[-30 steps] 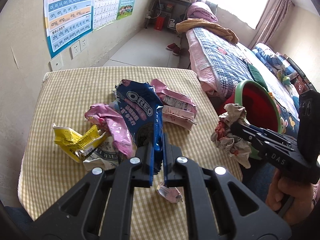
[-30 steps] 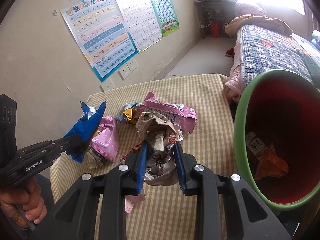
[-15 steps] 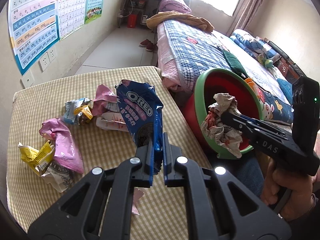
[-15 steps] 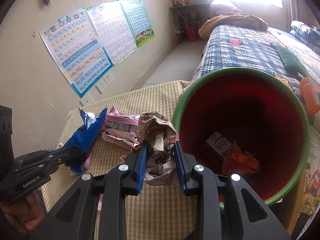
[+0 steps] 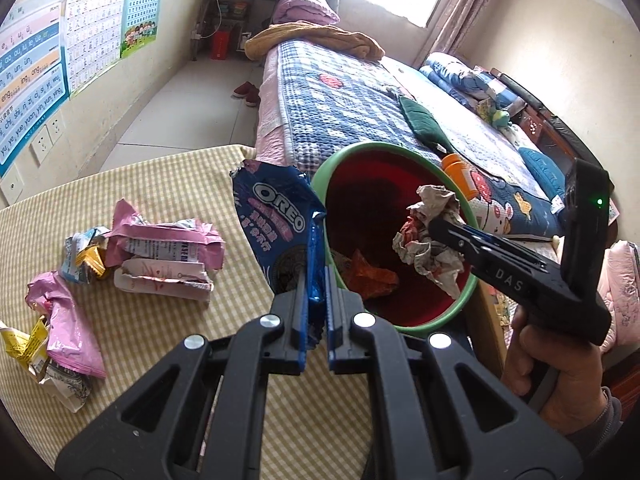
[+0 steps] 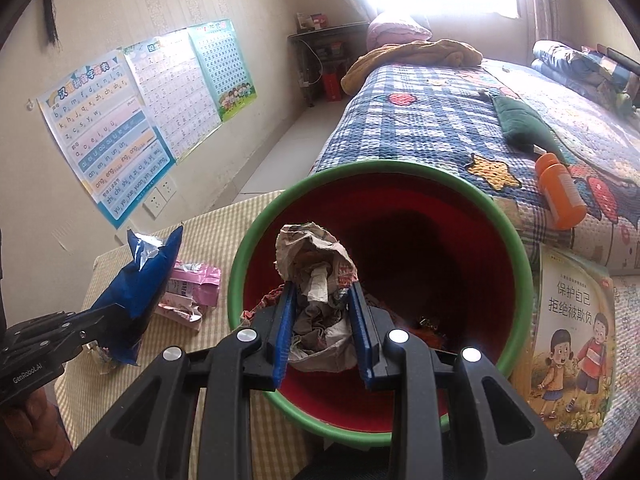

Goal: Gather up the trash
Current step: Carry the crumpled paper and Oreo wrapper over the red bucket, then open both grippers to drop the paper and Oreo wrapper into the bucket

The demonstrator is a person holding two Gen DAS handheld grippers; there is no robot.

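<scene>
My left gripper (image 5: 317, 280) is shut on a blue Oreo wrapper (image 5: 276, 224), held upright at the table's right edge beside the bin. The red bin with a green rim (image 5: 320, 176) stands just off the table. My right gripper (image 6: 322, 292) is shut on a crumpled paper ball (image 6: 316, 264) and hangs over the bin's mouth (image 6: 236, 276). From the left wrist view the right gripper (image 5: 434, 226) and its paper ball (image 5: 428, 240) sit above the bin's opening. An orange wrapper (image 5: 368, 274) lies inside the bin. The Oreo wrapper (image 6: 140, 292) shows left of the bin in the right wrist view.
Pink packets (image 5: 164, 248), another pink wrapper (image 5: 68, 328) and yellow scraps (image 5: 24, 344) lie on the checked tablecloth (image 5: 160, 184). A bed with a blue quilt (image 5: 344, 112) stands behind the bin. An orange bottle (image 6: 560, 192) and a children's book (image 6: 572, 344) lie to the right.
Both grippers have swung to the right with their loads, from over the table toward the bin. The paper ball now hangs over the bin's mouth and the Oreo wrapper is at its rim.
</scene>
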